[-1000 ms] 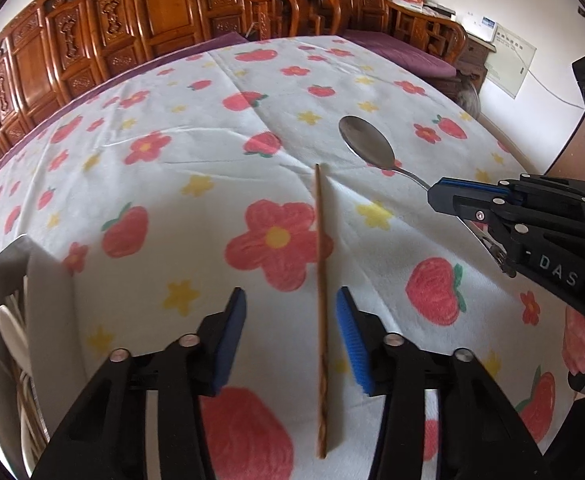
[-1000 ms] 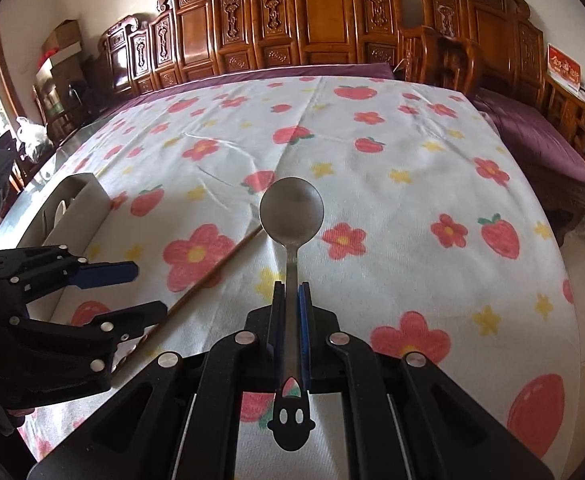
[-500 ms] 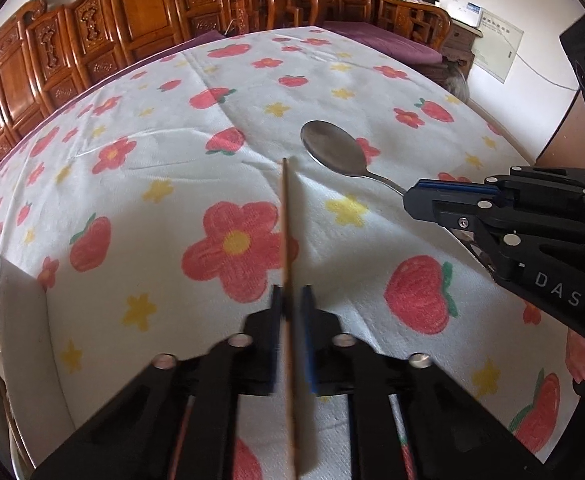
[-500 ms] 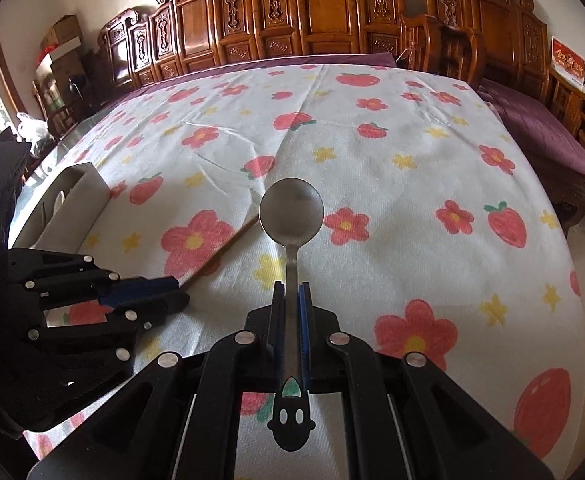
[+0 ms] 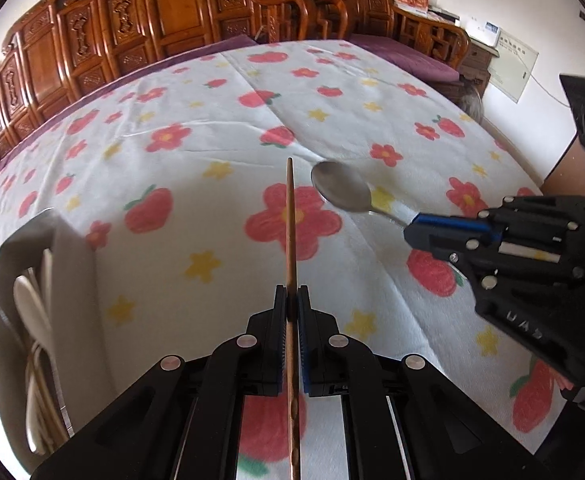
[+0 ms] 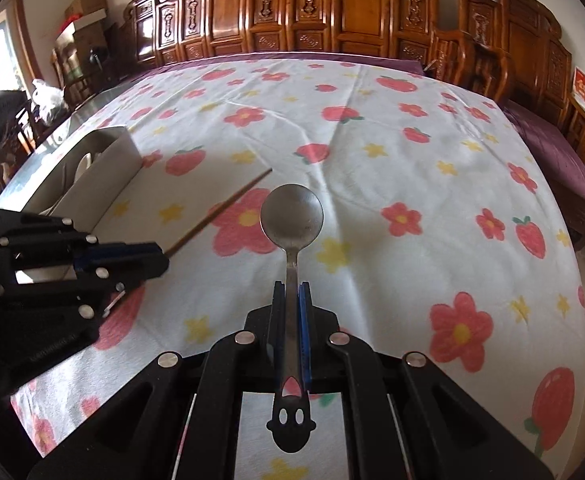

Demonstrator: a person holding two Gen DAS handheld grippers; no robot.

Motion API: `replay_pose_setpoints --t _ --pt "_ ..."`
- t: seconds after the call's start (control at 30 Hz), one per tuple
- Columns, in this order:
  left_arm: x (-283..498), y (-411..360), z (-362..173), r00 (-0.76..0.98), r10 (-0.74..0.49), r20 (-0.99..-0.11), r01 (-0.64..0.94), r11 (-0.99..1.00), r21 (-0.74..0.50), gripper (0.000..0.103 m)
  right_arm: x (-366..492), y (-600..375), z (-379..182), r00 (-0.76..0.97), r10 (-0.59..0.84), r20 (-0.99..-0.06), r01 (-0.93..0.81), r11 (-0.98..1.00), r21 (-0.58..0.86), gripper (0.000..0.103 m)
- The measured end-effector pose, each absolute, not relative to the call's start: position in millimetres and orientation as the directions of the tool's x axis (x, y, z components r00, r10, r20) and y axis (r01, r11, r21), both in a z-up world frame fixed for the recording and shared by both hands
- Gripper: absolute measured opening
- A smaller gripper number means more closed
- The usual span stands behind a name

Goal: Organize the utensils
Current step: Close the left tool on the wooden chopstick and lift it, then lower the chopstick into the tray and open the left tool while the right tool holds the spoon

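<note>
Two grippers each hold one utensil above the flowered tablecloth [image 5: 196, 264]. The left gripper [image 5: 291, 300] is clenched on a wooden chopstick [image 5: 290, 224], its blue-padded fingers [image 5: 279, 320] pressed against the stick from both sides. The chopstick runs straight forward from the jaws, with its tip pointing toward the far side of the table and its rear part passing back between the finger bases. In the right wrist view the same chopstick [image 6: 220, 210] slants up and to the right from the left gripper [image 6: 160, 256], its tip ending near the spoon's bowl but apart from it.

The right gripper [image 6: 291, 296] is clenched on the handle of a metal spoon [image 6: 291, 216]. The round bowl sits well ahead of the fingers [image 6: 303, 320], hollow side up, and the dark cut-out end of the handle sticks out behind the jaws. From the left wrist view the spoon [image 5: 342, 192] lies to the right of the chopstick, with its bowl near the stick's tip and the right gripper [image 5: 412, 228] gripping the neck of the handle.

A white box [image 6: 104, 168] stands on the left side of the cloth, beyond the left gripper. Pale utensils show inside it, among them a white spoon [image 5: 32, 312] seen in the left wrist view. Carved wooden chairs [image 6: 332, 12] line the far edge of the table.
</note>
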State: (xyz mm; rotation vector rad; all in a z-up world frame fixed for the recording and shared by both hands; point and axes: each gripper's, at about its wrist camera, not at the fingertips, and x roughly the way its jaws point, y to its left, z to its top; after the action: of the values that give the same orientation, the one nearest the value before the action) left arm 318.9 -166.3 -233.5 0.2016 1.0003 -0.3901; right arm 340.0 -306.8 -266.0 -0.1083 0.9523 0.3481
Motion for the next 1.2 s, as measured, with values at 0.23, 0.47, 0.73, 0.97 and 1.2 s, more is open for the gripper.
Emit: replay_pose_setpoints --t 0.23,0.47,0.73,0.97,1.2 --pt "312 -144 -204 0.511 -0.245 -0.824 0.382 0.923 -0.038 0.005 325 -274 -252 0.543 0.239 -0.805 -0.388 0.922 0.012 0.008" --pt "303 -109 -166 0.564 -0.257 -0.785 0.358 0.933 -0.048 0.005 313 -245 -232 0.562 0.235 -0.793 -0.419 0.908 -0.028 0.008" --pt "300 -58 -149 0.587 -0.223 -0.778 0.291 0.955 -0.054 0.005 300 -208 -200 0.573 0.255 -0.779 -0.462 0.885 -0.051 0.008" --pt "299 -9 -143 0.599 -0.208 -0.773 0.220 0.971 -0.090 0.005 294 -186 -183 0.583 0.253 -0.772 -0.481 0.873 -0.077 0.008" --pt "309 30 -154 0.589 -0.167 -0.791 0.165 0.983 -0.085 0.005 300 -174 -185 0.575 0.253 -0.778 -0.486 0.871 -0.076 0.008"
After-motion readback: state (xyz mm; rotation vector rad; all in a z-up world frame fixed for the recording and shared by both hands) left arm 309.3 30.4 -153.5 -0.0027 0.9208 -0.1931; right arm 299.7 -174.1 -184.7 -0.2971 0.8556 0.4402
